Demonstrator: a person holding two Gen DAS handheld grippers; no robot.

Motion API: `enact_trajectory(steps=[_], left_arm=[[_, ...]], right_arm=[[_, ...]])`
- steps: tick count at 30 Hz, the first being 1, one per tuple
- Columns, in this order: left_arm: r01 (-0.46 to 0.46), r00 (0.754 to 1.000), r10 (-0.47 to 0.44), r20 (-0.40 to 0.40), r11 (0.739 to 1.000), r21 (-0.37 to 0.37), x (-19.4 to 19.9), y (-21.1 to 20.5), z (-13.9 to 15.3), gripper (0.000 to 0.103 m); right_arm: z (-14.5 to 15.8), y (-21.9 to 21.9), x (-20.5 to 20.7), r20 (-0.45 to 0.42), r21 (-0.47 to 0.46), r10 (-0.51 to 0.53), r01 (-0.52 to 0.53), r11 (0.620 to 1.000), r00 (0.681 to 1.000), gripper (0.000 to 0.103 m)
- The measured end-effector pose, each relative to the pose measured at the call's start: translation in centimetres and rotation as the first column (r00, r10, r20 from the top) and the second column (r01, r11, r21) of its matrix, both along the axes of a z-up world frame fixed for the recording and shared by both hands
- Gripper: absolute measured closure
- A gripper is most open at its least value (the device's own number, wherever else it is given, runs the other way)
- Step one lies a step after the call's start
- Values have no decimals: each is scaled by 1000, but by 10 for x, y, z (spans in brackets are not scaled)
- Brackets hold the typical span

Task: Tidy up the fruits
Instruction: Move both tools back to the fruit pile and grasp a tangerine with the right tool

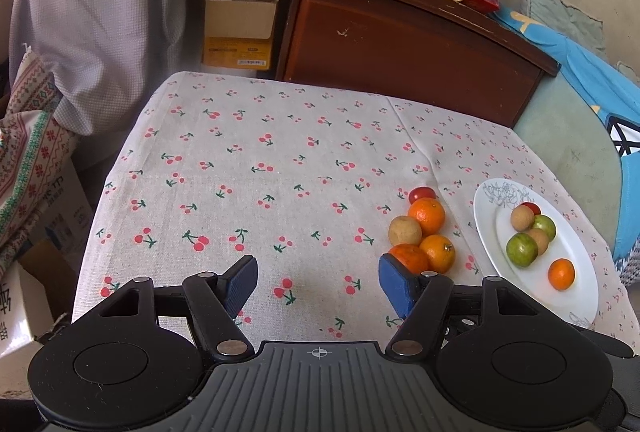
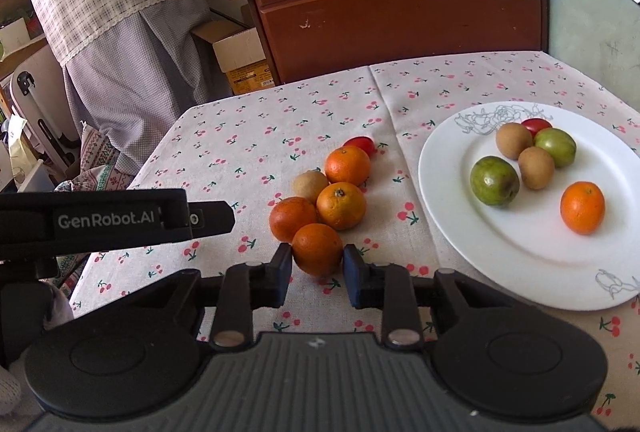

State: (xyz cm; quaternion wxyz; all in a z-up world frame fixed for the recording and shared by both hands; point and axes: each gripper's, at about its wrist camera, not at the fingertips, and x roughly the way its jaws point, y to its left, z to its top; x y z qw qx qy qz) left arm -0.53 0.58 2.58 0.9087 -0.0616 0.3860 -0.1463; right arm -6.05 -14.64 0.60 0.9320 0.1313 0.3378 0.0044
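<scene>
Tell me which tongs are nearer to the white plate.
Right. The right tongs, closed on an orange from the pile, sit just beside the white plate. The left tongs stand open over bare cloth, beyond the pile from the plate.

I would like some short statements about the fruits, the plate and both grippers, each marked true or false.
1. The right gripper closes around an orange. True.
2. The white plate holds no fruit. False: it holds several, including one orange.
3. The left gripper holds a kiwi. False: it is open and holds nothing.
4. A small red tomato lies on the cloth behind the oranges. True.
</scene>
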Motion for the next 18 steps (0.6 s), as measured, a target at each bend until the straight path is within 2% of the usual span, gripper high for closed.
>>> enact_trajectory(steps=[10, 18], left_arm=[[75, 997, -75, -5, 996, -42, 2, -22, -12, 52], [123, 992, -123, 7, 989, -79, 2, -39, -15, 54]], right_arm=[[3, -31, -20, -19, -11, -82, 82, 997, 996, 76], [1, -34, -21, -12, -9, -96, 95, 995, 995, 76]])
